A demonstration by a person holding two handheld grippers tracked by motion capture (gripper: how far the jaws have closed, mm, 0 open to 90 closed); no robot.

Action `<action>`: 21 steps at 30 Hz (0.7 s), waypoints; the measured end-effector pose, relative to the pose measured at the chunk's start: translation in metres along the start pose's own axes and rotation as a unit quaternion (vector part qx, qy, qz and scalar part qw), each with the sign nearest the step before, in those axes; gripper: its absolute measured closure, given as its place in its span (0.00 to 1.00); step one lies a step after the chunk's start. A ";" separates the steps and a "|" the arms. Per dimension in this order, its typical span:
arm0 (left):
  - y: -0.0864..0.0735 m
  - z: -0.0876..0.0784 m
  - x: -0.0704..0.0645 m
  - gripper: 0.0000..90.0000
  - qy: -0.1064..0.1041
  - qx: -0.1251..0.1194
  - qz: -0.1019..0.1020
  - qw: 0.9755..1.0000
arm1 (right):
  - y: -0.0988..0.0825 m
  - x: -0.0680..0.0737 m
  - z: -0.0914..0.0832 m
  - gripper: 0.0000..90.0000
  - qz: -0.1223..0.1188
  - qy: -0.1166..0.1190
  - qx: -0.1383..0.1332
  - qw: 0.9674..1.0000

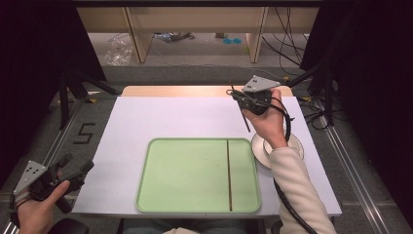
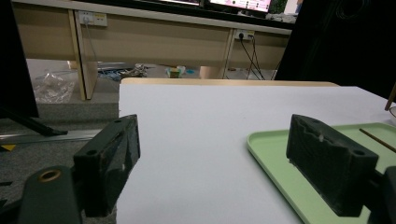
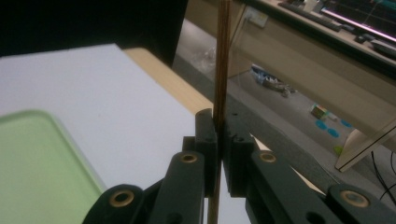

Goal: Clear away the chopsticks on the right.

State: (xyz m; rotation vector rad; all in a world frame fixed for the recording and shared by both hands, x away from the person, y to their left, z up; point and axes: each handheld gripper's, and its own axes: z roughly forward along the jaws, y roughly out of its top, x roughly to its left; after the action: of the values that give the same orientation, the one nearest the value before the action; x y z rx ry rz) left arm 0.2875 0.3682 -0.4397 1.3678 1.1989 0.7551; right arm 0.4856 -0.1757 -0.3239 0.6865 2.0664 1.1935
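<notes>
The chopstick [image 3: 221, 70] is clamped between the two black jaws of the right gripper [image 3: 219, 122], which are pressed together on it. In the right gripper view it runs straight up past the jaw tips and out of the top edge, and its lower end drops below the pads toward the gripper's body. In the high view this thin dark stick [image 1: 245, 118] slants down from the right gripper [image 1: 234, 95] toward the table, its lower tip short of the green tray [image 1: 190, 202].

A second chopstick [image 1: 228, 174] lies flat in that tray, below and nearer the person than the right gripper, running lengthwise along the tray's right part. Just under the right hand [image 1: 267, 122] sits a white dish [image 1: 259, 148], touching the tray's right edge.

The left gripper [image 1: 77, 166] is well apart from all this, at the table's near left corner, beside the tray's left side. Its jaws stand wide apart with nothing between them; beyond them lie the white table top [image 2: 224, 116] and the tray's corner [image 2: 271, 149].
</notes>
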 end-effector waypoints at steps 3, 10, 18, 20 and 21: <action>0.000 0.000 0.000 0.19 0.000 0.001 0.000 1.000 | 0.000 -0.003 -0.003 0.97 0.044 0.003 -0.019 0.999; 0.000 0.000 0.000 0.19 0.000 0.001 0.002 1.000 | 0.001 -0.007 -0.006 0.97 0.135 0.014 -0.014 0.991; 0.000 0.000 0.000 0.19 0.000 0.000 -0.002 1.000 | 0.000 -0.007 -0.005 0.97 0.225 0.016 0.042 0.973; 0.000 0.000 0.000 0.19 0.000 0.001 -0.001 1.000 | -0.001 -0.006 -0.003 0.97 0.249 0.022 0.069 0.966; 0.000 0.000 0.000 0.19 0.000 0.001 0.001 1.000 | -0.002 -0.005 -0.001 0.97 0.251 0.026 0.092 0.963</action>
State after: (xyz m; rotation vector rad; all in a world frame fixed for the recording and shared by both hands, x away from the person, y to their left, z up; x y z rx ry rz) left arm 0.2876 0.3683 -0.4397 1.3721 1.1983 0.7547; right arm 0.4878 -0.1805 -0.3241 1.3404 2.1311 1.3014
